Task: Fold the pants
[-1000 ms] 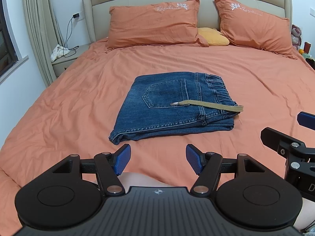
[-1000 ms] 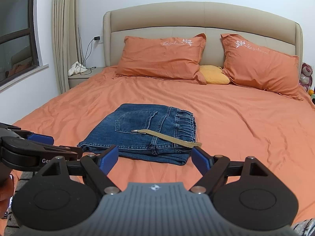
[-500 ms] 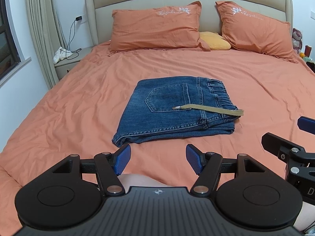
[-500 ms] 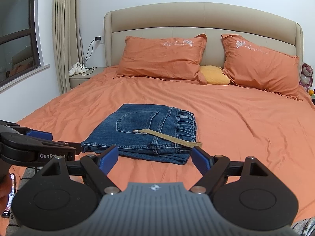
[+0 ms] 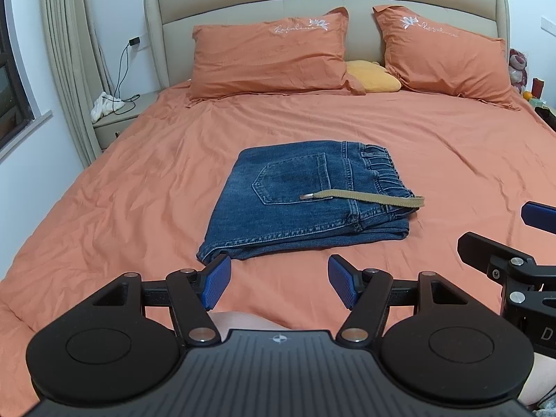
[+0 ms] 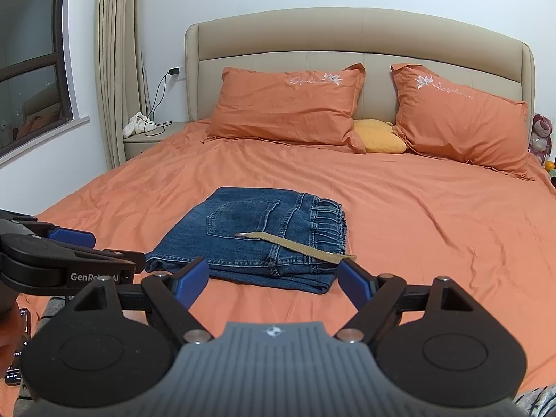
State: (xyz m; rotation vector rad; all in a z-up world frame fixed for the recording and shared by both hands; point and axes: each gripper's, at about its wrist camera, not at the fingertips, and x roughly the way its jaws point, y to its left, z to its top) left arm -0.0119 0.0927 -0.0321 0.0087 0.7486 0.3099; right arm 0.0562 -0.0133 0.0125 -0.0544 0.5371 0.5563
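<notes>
One pair of jeans (image 5: 305, 205), folded into a flat rectangle, mid-bed on the orange sheet (image 5: 139, 187). Back pocket (image 5: 295, 179) up, elastic waistband (image 5: 382, 170) toward the right. One tan strap (image 5: 365, 198) with a metal tip lying across the top, its far end hanging just past the right edge of the fold.

Two grippers, both held back near the foot of the bed, well apart from the jeans. Left gripper (image 5: 276, 285) with blue pads (image 5: 215, 279) spread wide, nothing between them. Right gripper (image 6: 272, 283) likewise spread wide and empty, seen at the right edge of the left view and from behind in its own.

Two orange pillows (image 5: 271, 57) with white embroidery leaning on the beige padded headboard (image 5: 326, 0); one small yellow cushion (image 5: 373, 78) wedged between them.

Left of the bed, one nightstand (image 5: 114, 125) carrying a bundle of white cloth (image 5: 104, 104) and a black cable running up to a wall plug (image 5: 133, 41). Beige curtain (image 5: 66, 52) beside a dark-framed window (image 6: 31, 80). Right of the bed, a pink plush toy (image 6: 540, 135) and one orange fruit (image 5: 527, 95). White walls behind. At the lower left of the right view, a phone (image 6: 17, 365), partly hidden.
</notes>
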